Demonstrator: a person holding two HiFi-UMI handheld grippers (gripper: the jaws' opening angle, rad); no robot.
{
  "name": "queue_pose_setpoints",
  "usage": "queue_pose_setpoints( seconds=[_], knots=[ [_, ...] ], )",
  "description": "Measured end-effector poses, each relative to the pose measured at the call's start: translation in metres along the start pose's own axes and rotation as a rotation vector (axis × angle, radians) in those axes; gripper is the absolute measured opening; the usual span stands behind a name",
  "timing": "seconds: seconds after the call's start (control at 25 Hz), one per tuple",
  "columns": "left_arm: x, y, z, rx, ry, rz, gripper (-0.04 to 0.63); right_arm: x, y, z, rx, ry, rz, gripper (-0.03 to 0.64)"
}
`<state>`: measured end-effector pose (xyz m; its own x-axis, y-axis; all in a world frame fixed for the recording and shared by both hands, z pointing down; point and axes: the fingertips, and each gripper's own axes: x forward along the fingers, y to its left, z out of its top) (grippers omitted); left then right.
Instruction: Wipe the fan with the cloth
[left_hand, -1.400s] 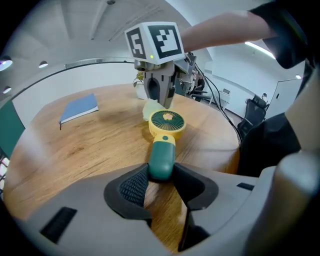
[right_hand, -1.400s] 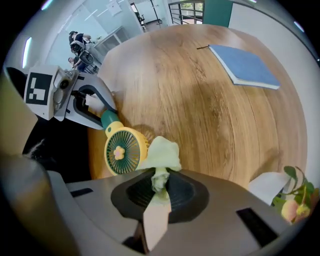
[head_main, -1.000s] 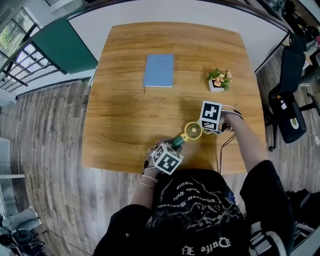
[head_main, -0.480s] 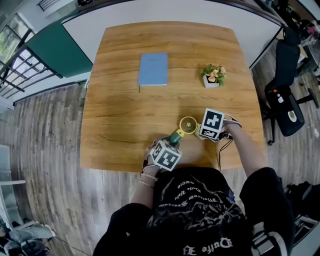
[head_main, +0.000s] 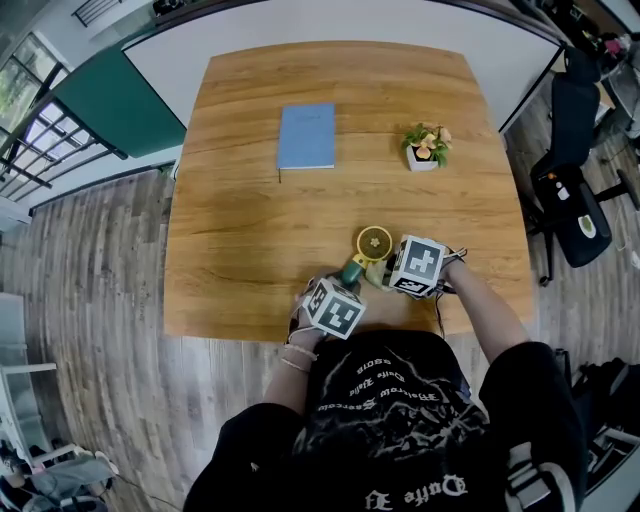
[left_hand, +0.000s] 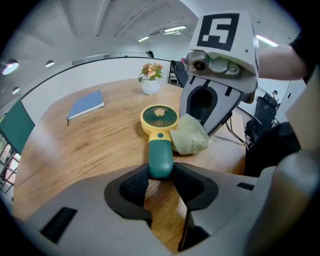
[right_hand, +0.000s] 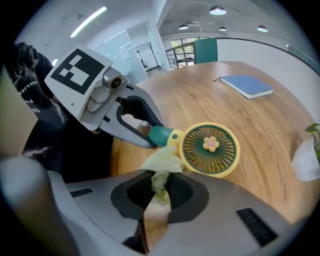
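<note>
A small hand fan lies flat on the wooden table (head_main: 250, 230), with a yellow round head (head_main: 374, 241) and a green handle (left_hand: 160, 159). My left gripper (left_hand: 161, 181) is shut on the end of that handle, both pads against its sides. My right gripper (right_hand: 159, 192) is shut on a pale yellow-green cloth (right_hand: 161, 165), which bunches out past its jaws. The cloth (left_hand: 190, 140) rests against the right rim of the fan's head (right_hand: 210, 149), beside the neck. In the head view the right gripper (head_main: 385, 275) sits just right of the fan, close to the left gripper (head_main: 346, 283).
A blue notebook (head_main: 306, 136) lies at the far middle of the table. A small potted plant (head_main: 424, 146) stands at the far right. A thin cable (left_hand: 239, 134) trails over the near right table edge. An office chair (head_main: 575, 215) stands beyond the right side.
My right gripper with the cloth has moved left and toward me along the right side of the fan's head. The left gripper and the fan have stayed put.
</note>
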<state>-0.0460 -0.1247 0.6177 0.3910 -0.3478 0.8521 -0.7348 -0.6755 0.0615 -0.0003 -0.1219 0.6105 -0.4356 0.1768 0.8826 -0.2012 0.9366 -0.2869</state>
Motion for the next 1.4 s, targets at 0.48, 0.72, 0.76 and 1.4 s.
queue_pose_setpoints(
  seconds=[0.48,0.72,0.76,1.4],
  knots=[
    [-0.001,-0.003,-0.001,0.086,0.016,0.022,0.173,0.013,0.021,0.021,-0.249,0.076,-0.028,0.055],
    [-0.005,-0.005,-0.004,0.033,-0.019,-0.020,0.175,0.005,0.040,0.010,-0.440,0.167,0.048,0.055],
    [-0.005,-0.005,-0.003,0.030,-0.021,-0.022,0.176,0.002,0.044,0.004,-0.441,0.180,0.071,0.055],
    [0.017,0.001,0.044,-0.095,-0.057,-0.063,0.314,-0.074,0.017,-0.064,0.023,-0.119,-0.185,0.058]
  ],
)
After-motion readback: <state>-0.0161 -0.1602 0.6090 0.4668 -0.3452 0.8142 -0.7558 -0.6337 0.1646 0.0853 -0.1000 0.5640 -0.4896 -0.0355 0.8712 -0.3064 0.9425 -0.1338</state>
